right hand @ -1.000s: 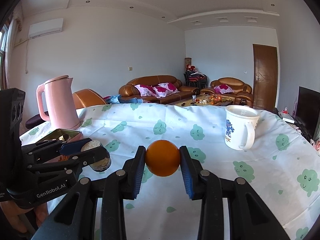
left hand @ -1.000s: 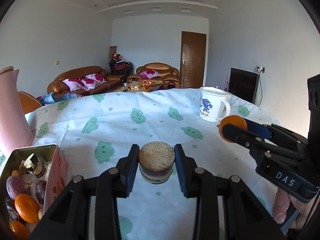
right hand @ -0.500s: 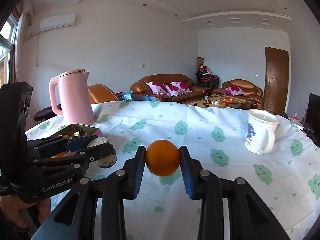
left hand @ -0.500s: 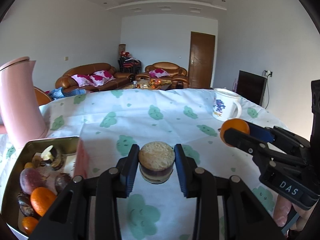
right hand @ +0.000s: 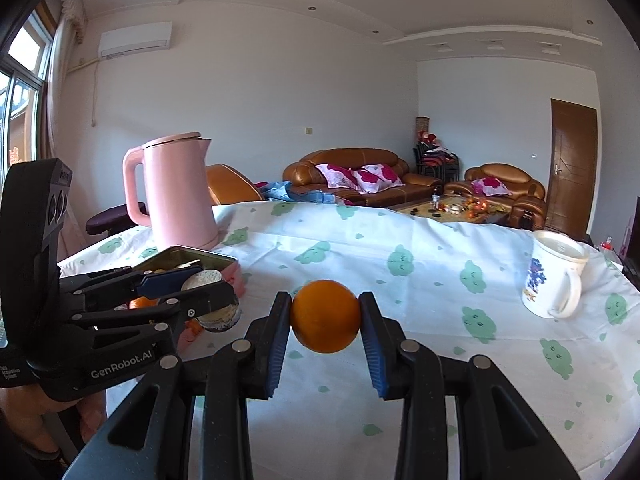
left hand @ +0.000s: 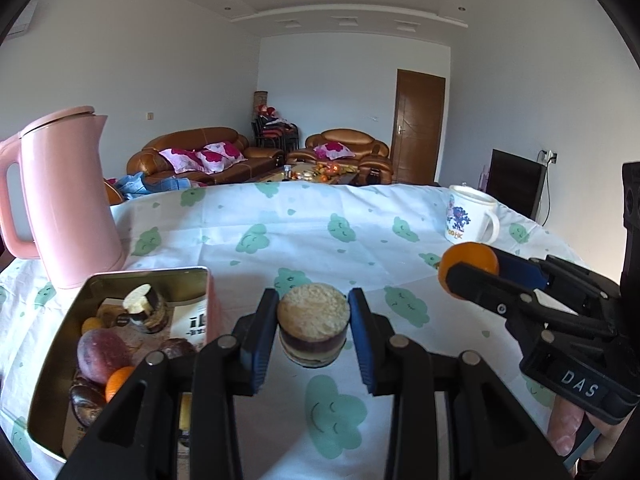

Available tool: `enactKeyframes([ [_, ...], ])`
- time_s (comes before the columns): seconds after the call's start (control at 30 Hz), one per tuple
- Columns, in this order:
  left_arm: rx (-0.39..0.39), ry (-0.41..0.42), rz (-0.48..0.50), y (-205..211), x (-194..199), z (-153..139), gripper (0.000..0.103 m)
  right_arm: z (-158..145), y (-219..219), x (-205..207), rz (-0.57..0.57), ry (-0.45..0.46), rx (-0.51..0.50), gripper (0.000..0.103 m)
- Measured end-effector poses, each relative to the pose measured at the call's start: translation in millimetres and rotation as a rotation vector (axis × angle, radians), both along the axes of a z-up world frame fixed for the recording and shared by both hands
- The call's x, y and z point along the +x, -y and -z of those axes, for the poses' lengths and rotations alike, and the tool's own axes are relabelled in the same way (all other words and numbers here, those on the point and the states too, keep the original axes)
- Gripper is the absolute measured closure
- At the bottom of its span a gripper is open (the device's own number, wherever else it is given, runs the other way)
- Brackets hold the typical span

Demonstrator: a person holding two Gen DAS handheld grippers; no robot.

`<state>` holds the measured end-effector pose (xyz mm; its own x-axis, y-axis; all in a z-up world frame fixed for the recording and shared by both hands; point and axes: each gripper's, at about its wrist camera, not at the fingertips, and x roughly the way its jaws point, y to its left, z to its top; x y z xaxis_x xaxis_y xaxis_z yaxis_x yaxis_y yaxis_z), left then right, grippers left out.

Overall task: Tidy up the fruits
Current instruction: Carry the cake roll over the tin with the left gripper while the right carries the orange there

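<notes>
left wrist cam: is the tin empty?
No. The tin already holds several fruits, among them an orange one and a purple one.

An orange point(right hand: 325, 317), round and smooth, hangs clear above the bench, pinched at its sides. Beside it a short round piece point(left hand: 313, 330) with a pale crumbly top and dark banded sides is held upright, also off the cloth. Near the bench's left edge an open metal tin point(left hand: 56, 354) holds a purple passion fruit point(left hand: 102, 354), small oranges point(left hand: 118, 380) and another banded piece point(left hand: 142, 312).
</notes>
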<state>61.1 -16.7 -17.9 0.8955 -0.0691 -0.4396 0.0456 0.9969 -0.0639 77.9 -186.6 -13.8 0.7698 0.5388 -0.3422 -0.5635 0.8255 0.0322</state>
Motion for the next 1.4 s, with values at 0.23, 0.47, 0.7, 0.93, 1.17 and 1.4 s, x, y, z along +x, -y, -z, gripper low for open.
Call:
enactKeyframes([
  [0.23,0.003,0.013,-0.029,-14.6,-9.4,-4.5,0.066,-4.3,-20.3,-5.7,-0.045,0.011,-0.01,0.067],
  [0.47,0.014,0.014,-0.067,-29.9,-17.6,-8.1,0.066,-10.0,-36.5,-12.0,-0.086,0.018,-0.008,0.067],
  [0.7,0.017,0.017,-0.101,-45.6,-25.3,-11.1,0.066,-16.2,-54.0,-19.0,-0.122,0.032,-0.017,0.067],
  [0.93,0.014,0.022,-0.135,-62.4,-32.8,-14.1,0.066,-22.0,-72.9,-25.1,-0.16,0.049,-0.032,0.067],
  [1.17,0.013,0.019,-0.173,-80.1,-36.7,-14.3,0.066,-22.9,-89.7,-26.6,-0.194,0.05,-0.04,0.067],
  [1.4,0.008,0.021,-0.21,-97.7,-42.7,-15.1,0.066,-22.6,-107.6,-28.6,-0.226,0.048,-0.05,0.067],
])
